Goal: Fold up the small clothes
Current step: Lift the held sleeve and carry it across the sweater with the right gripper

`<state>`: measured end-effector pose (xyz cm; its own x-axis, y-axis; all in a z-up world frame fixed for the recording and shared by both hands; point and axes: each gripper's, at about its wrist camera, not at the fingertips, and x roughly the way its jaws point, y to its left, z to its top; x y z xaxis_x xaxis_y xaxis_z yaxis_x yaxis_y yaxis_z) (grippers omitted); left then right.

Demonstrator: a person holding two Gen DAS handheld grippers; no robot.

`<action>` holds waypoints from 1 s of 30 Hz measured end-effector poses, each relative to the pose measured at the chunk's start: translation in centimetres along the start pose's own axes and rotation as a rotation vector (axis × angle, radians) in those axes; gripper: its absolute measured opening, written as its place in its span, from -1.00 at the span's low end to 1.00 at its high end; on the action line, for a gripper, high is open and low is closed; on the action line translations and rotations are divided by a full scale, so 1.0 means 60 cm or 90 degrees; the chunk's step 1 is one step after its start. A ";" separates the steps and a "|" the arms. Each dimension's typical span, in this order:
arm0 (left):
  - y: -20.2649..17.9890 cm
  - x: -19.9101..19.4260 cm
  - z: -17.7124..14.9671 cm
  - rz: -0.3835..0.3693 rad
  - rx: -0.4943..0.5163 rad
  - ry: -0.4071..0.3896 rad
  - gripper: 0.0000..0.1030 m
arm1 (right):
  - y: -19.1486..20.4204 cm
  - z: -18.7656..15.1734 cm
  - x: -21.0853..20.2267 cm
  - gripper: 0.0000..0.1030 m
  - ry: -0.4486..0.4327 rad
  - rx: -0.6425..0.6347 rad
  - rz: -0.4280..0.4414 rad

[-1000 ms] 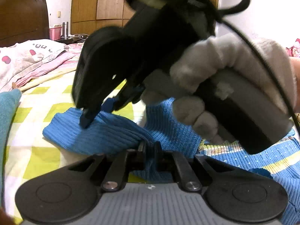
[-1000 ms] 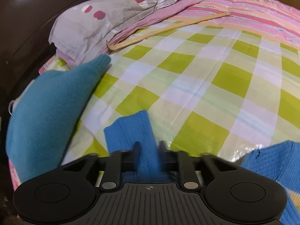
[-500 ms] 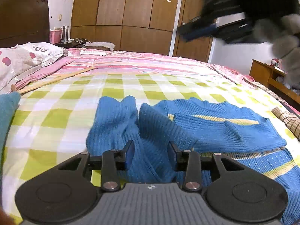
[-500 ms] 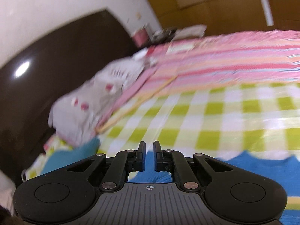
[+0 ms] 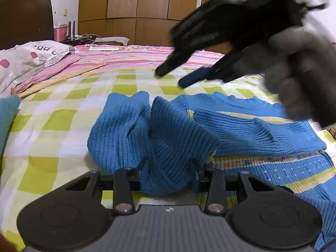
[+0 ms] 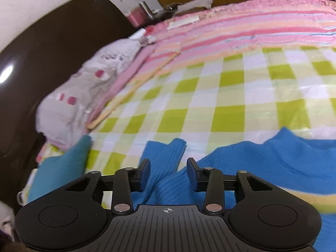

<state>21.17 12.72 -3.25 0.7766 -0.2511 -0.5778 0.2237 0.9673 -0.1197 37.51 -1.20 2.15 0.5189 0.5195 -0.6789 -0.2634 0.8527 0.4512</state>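
Observation:
A blue knit sweater point(image 5: 241, 132) with yellow stripes lies on the checked bedsheet point(image 5: 63, 126), its sleeve point(image 5: 117, 130) bunched at the left. My left gripper point(image 5: 170, 172) is low over it and open; a rumpled fold sits loose between the fingers and hides most of them. My right gripper point(image 5: 173, 77), held by a grey-gloved hand point(image 5: 294, 79), hovers blurred above the sweater's far edge. In the right wrist view the right gripper point(image 6: 168, 168) has its jaws opening, nothing between them, with the sweater point(image 6: 273, 163) and sleeve point(image 6: 166, 153) below.
A teal garment point(image 5: 8, 113) lies at the sheet's left edge. A grey pillow point(image 5: 31, 54), pink striped bedding point(image 5: 147, 52) and a long wooden stick point(image 5: 63, 79) lie beyond. A dark headboard point(image 6: 42, 52) and wooden wardrobes point(image 5: 147, 0) stand behind.
My left jaws went from shut on the sweater fold to open. My right gripper let go of the sleeve, lifted away to the upper right, and its jaws have parted.

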 end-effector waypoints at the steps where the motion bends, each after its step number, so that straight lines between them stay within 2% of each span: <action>1: 0.002 0.000 0.001 -0.001 -0.002 0.001 -0.13 | -0.003 0.003 0.022 -0.25 0.005 0.005 -0.012; 7: 0.011 0.003 0.003 -0.013 -0.012 0.005 -0.13 | -0.011 0.007 0.100 -0.23 0.053 0.042 -0.001; 13: 0.009 0.005 0.002 -0.013 -0.011 0.004 -0.12 | 0.005 0.000 0.114 -0.21 0.062 0.014 0.008; 15: 0.008 0.006 0.002 -0.011 -0.010 0.004 -0.12 | 0.006 -0.001 0.114 -0.32 0.066 0.016 0.015; 17: 0.006 0.007 0.001 -0.010 -0.008 0.002 -0.12 | 0.011 -0.004 0.114 -0.67 0.072 0.016 0.017; 19: 0.007 0.006 0.001 -0.010 -0.010 0.001 -0.12 | 0.012 -0.004 0.111 -0.78 0.073 0.028 0.023; 24: 0.012 -0.002 0.003 -0.008 -0.020 -0.014 -0.10 | 0.019 0.015 0.059 -0.83 0.017 0.042 0.045; 30: 0.013 -0.021 0.007 0.001 -0.029 -0.050 0.07 | 0.011 0.049 -0.066 -0.84 -0.081 0.054 0.062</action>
<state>20.58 13.77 -2.27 0.8214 -0.2500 -0.5126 0.1965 0.9678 -0.1571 37.66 -2.86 6.85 0.5941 0.5833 -0.5539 -0.2507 0.7885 0.5616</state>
